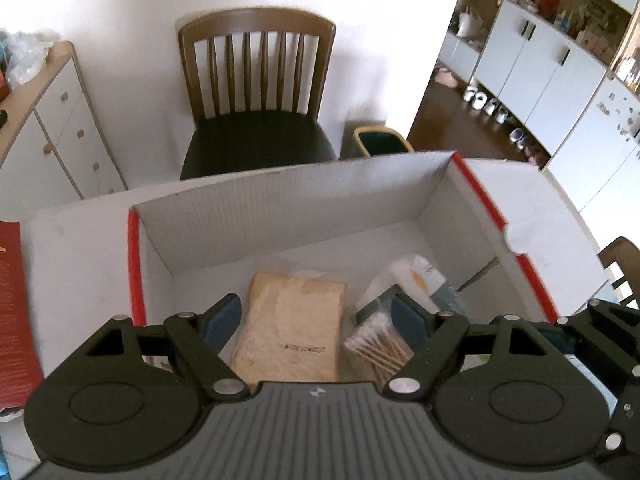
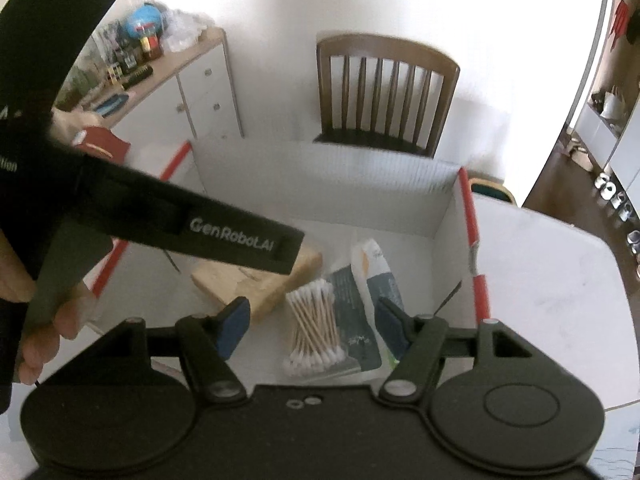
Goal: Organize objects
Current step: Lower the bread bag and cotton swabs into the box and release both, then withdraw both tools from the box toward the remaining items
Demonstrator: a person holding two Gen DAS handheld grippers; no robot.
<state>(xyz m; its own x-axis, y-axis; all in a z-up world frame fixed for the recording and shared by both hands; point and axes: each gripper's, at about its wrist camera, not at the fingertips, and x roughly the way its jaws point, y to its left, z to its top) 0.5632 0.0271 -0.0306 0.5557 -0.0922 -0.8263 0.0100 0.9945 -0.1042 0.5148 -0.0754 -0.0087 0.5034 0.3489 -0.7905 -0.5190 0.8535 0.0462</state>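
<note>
An open cardboard box (image 1: 134,260) with a white inside and red rims stands on the white table (image 1: 80,248). On its floor lie a tan flat packet (image 1: 288,332), a bag of cotton swabs (image 1: 376,348) and a white-and-teal pouch (image 1: 416,280). My left gripper (image 1: 314,320) hangs open above the tan packet, its blue pads clear of the packet's sides. My right gripper (image 2: 312,328) is open over the cotton swabs (image 2: 316,320), touching nothing. The pouch (image 2: 384,280) and tan packet (image 2: 256,284) lie on either side. The left gripper's black body (image 2: 240,232) crosses the right wrist view.
A wooden chair (image 1: 256,92) stands beyond the table's far edge, with a small bin (image 1: 380,140) beside it. A white cabinet (image 1: 52,132) with clutter on top is at the left. A red lid (image 1: 12,300) lies left of the box. A hand (image 2: 40,320) holds the left gripper.
</note>
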